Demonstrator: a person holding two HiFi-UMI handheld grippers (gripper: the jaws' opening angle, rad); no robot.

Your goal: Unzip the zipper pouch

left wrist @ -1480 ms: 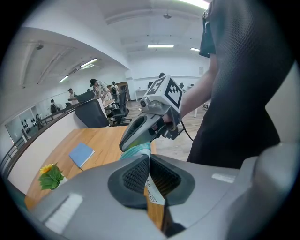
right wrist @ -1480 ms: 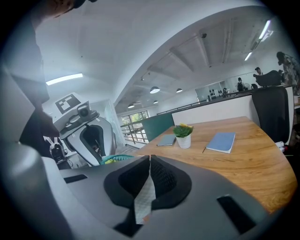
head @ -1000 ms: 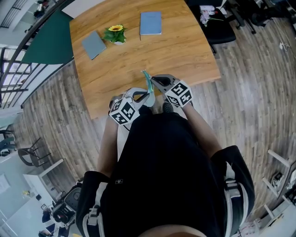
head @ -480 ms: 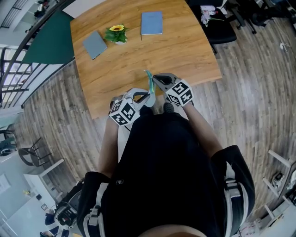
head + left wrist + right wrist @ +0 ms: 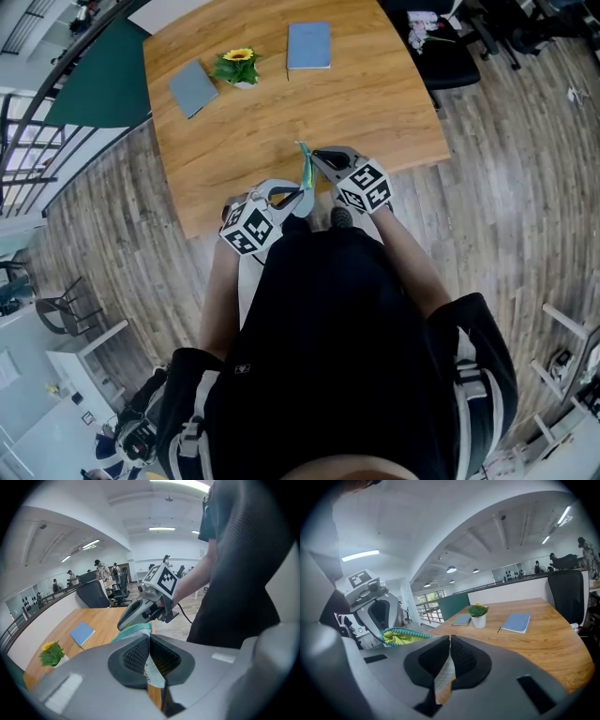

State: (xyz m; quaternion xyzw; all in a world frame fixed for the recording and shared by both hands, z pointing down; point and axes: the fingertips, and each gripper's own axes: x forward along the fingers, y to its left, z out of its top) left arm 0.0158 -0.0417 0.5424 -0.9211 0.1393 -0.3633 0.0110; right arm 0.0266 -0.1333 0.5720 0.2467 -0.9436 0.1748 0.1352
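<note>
A teal zipper pouch (image 5: 303, 171) hangs in the air over the near edge of the wooden table (image 5: 375, 103), held between both grippers. In the head view my left gripper (image 5: 300, 196) grips its lower end and my right gripper (image 5: 315, 156) its upper end. In the left gripper view the jaws of the left gripper (image 5: 149, 641) are shut on a pale strip of the pouch (image 5: 136, 631). In the right gripper view the right gripper (image 5: 450, 644) is shut on another pale strip, and the pouch (image 5: 405, 635) shows yellow-green lining along its mouth.
On the table's far side lie a grey notebook (image 5: 190, 89), a blue notebook (image 5: 308, 45) and a small potted sunflower (image 5: 235, 67). A black office chair (image 5: 441, 52) stands at the table's right. A wood-plank floor surrounds the table, and a green panel (image 5: 98, 84) is at the left.
</note>
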